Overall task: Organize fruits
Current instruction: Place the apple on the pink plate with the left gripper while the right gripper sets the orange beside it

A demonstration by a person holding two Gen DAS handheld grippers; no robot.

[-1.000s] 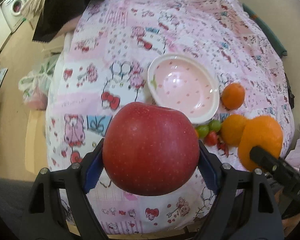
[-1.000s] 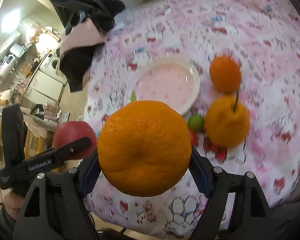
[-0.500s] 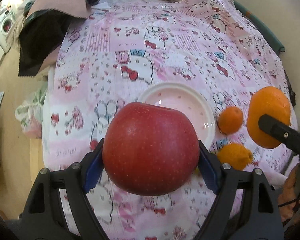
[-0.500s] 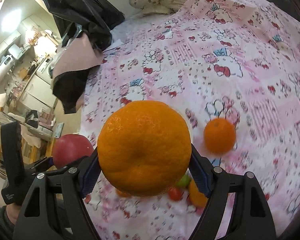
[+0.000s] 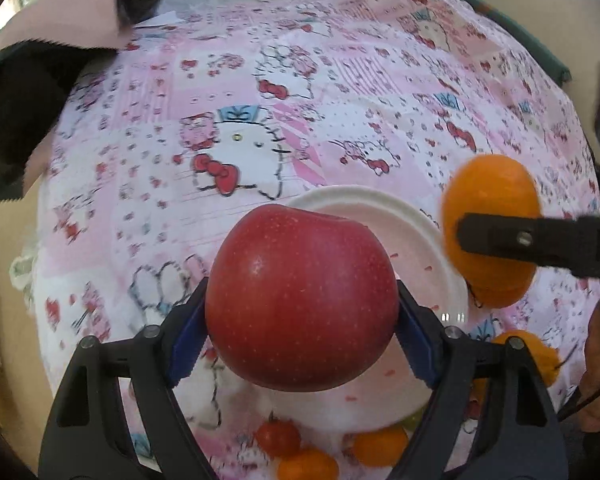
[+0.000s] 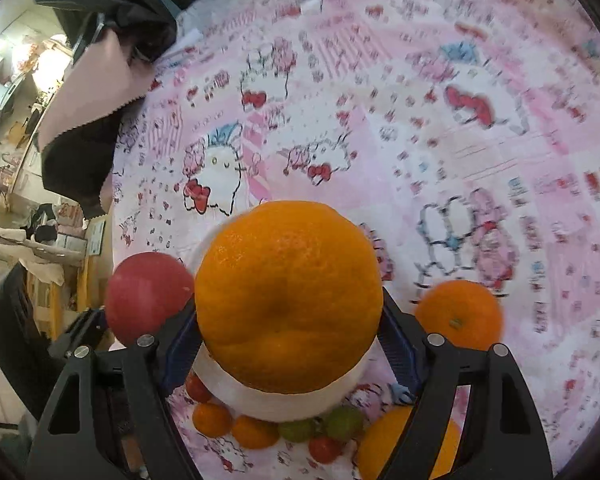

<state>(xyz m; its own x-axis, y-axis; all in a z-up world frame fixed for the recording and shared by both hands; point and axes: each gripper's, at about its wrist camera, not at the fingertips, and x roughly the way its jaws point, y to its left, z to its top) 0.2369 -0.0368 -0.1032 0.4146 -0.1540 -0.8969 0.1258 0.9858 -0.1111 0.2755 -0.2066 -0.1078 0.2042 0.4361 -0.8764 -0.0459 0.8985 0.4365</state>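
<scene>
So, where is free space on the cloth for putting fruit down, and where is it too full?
Bare cloth stretches beyond the white bowl toward the dark fabric and to the far right. The near rim is crowded: cherry tomatoes, green ones, small oranges and a tangerine. What shows of the bowl's inside is bare; the apple hides the rest.

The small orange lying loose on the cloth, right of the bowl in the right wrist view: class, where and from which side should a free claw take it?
Grip the small orange across its widest middle, coming from above. It is round, its stem dimple faces the camera, and the cloth on its far side is bare; the bowl lies to its left.
</scene>
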